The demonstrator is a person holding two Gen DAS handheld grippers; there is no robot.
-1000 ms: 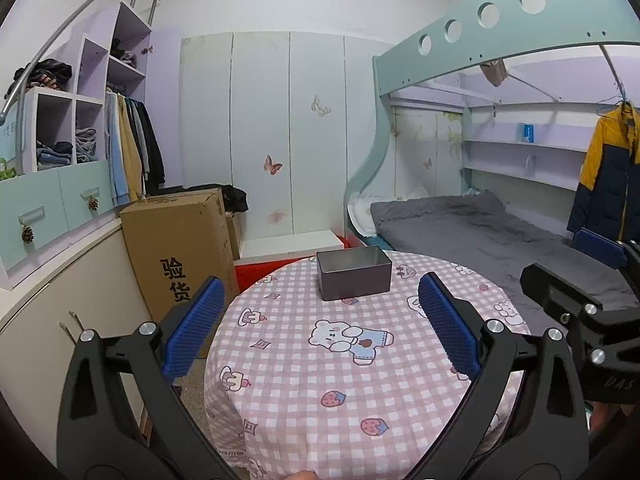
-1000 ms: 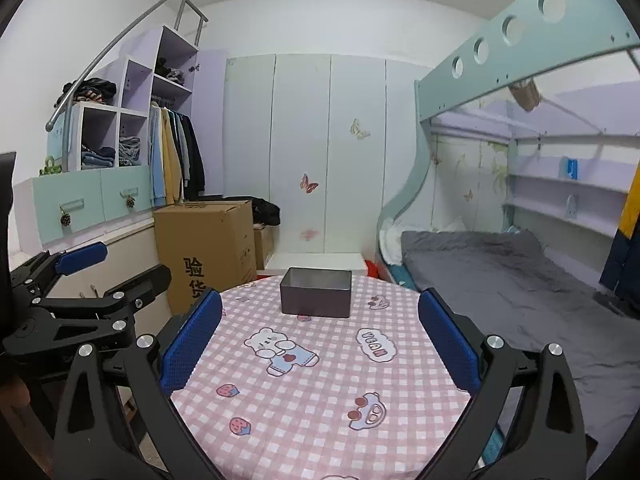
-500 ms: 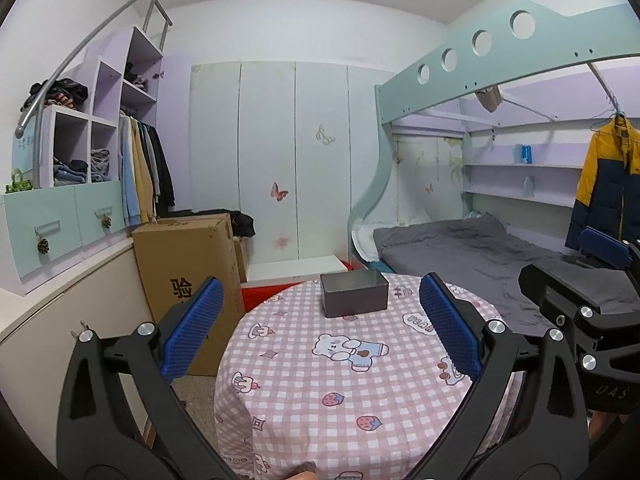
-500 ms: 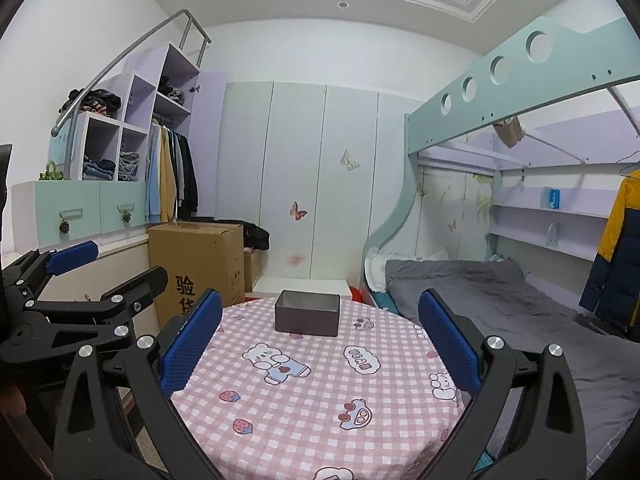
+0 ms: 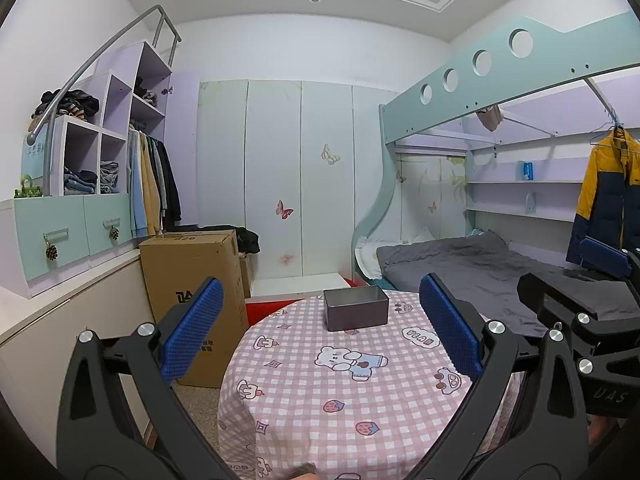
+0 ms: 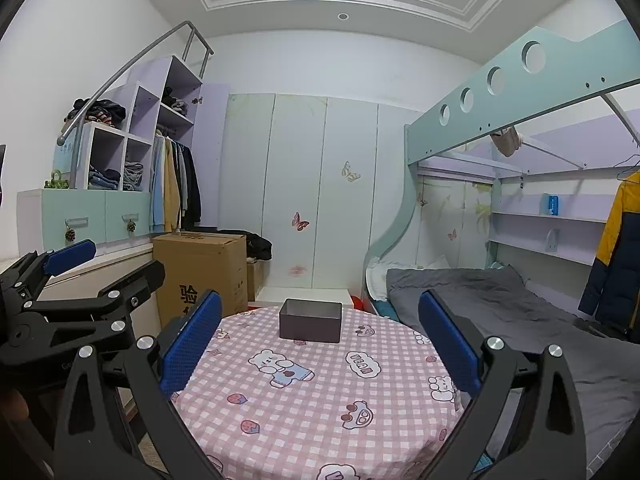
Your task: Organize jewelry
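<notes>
Left wrist view looks over a round table (image 5: 304, 412) draped in a pink checked cloth with cartoon prints; the left gripper (image 5: 320, 336) is spread wide, its blue pads well apart with nothing between them; a grey open-topped metal box (image 5: 356, 314) stands upright near the far edge of the table, a strip of cloth showing behind it and a broad bare stretch of cloth in front; no jewelry can be made out, and the inside of the box is hidden from this angle; the cloth's left edge hangs down beside a cardboard carton (image 5: 192, 280) on the floor, with a narrow gap of floor between them; a grey-covered bed (image 5: 472, 264) lies just beyond the table's right side; the right gripper (image 5: 580, 288) shows at the right margin, beside the table's right edge; right wrist view has the right gripper (image 6: 320, 344) likewise wide and empty, framing the metal box (image 6: 310, 322) at the far rim of the table (image 6: 320, 412); the left gripper (image 6: 88, 272) hangs off the table's left edge, near the cardboard carton (image 6: 200, 272); the bed (image 6: 500, 312) borders the table on the right.
</notes>
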